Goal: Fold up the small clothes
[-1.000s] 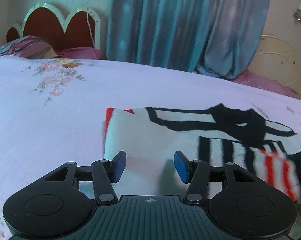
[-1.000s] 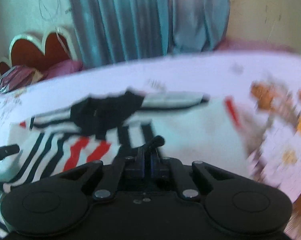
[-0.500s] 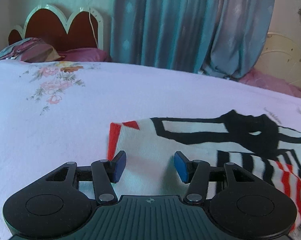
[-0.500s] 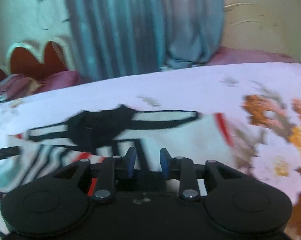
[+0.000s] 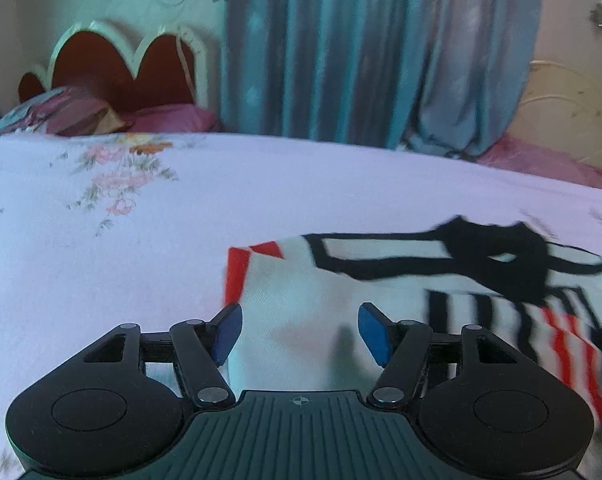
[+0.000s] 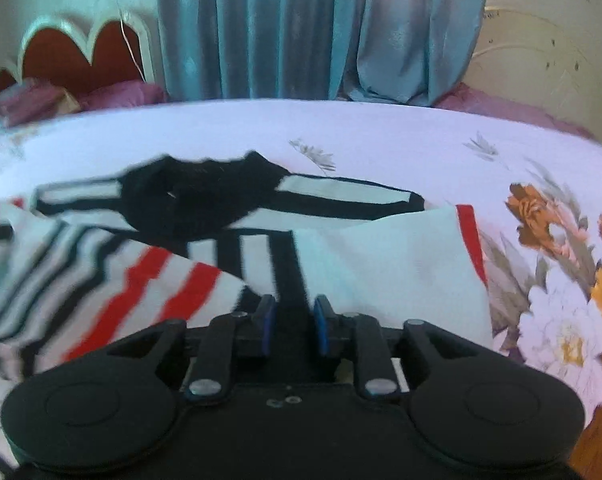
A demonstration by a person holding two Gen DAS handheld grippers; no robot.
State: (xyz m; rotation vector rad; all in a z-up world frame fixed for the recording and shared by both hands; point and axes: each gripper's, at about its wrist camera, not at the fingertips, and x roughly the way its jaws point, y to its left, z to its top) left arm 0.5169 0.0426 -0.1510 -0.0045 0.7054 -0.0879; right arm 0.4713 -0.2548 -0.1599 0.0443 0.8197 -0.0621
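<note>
A small white garment (image 5: 301, 292) with black and red stripes and a black collar (image 6: 205, 196) lies partly folded on the bed. My left gripper (image 5: 299, 334) is open and empty, just above the garment's left white panel near its red edge (image 5: 235, 272). My right gripper (image 6: 291, 324) is open with a narrow gap, empty, over the garment's lower middle, with a striped flap (image 6: 113, 276) to its left and a folded white panel (image 6: 385, 256) to its right.
The floral bedsheet (image 5: 113, 184) spreads all around the garment, with large orange flowers (image 6: 549, 224) at the right. Pillows (image 5: 61, 112) and a scalloped headboard (image 5: 117, 64) are at the far left. Blue curtains (image 5: 361, 52) hang behind the bed.
My right gripper was shut on the garment, then opened and let it go, and pulled back. The striped flap now lies on the garment. My left gripper stayed open and drew back slightly.
</note>
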